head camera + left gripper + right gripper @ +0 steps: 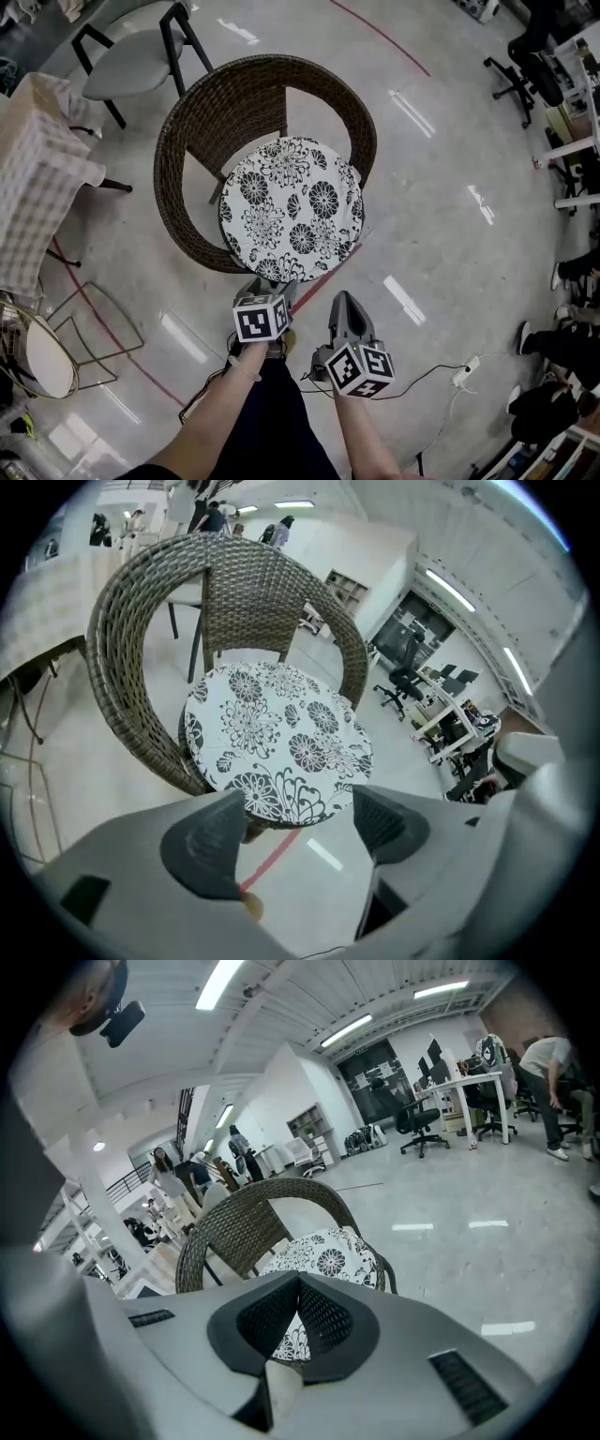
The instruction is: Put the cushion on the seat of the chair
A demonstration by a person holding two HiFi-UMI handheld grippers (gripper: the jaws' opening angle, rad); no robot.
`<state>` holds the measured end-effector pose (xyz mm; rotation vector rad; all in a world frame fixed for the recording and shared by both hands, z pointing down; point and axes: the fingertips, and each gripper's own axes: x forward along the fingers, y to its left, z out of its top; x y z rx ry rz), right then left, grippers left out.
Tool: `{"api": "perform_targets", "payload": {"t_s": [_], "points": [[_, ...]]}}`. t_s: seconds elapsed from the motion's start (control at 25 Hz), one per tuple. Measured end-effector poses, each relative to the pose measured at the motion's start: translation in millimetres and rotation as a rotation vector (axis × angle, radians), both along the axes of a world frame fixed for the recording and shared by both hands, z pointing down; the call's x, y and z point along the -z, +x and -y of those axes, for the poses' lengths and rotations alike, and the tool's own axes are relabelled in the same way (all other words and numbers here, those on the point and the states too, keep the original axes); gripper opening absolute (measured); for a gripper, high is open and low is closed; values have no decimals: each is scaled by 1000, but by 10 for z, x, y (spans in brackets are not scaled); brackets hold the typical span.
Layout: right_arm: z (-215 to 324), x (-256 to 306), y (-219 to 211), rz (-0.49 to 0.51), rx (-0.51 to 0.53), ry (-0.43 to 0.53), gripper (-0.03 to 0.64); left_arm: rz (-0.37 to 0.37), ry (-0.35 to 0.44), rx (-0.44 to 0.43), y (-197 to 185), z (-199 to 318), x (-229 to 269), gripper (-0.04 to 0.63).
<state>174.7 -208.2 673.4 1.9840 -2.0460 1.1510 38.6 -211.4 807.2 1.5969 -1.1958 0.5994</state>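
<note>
Round white cushion with black flower print (292, 208) lies on seat of brown wicker chair (171, 159), front edge seems to overhang so it may slip off; left claw (298, 825) spread, empty; right claw (298, 1288) pressed together, empty.

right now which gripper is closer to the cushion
Left. The left gripper hovers open right by the cushion's near edge, nothing between its jaws. The right gripper is shut, farther back and off to the cushion's right.
</note>
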Motion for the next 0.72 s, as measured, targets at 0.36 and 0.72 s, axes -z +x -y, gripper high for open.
{"api": "perform_targets", "payload": {"t_s": [0.36, 0.72], "points": [[27, 543, 19, -2, -23, 50, -5, -2, 190, -151, 33, 83, 931, 146], [27, 1152, 12, 18, -86, 108, -5, -22, 300, -179, -91, 161, 1763, 18]]}}
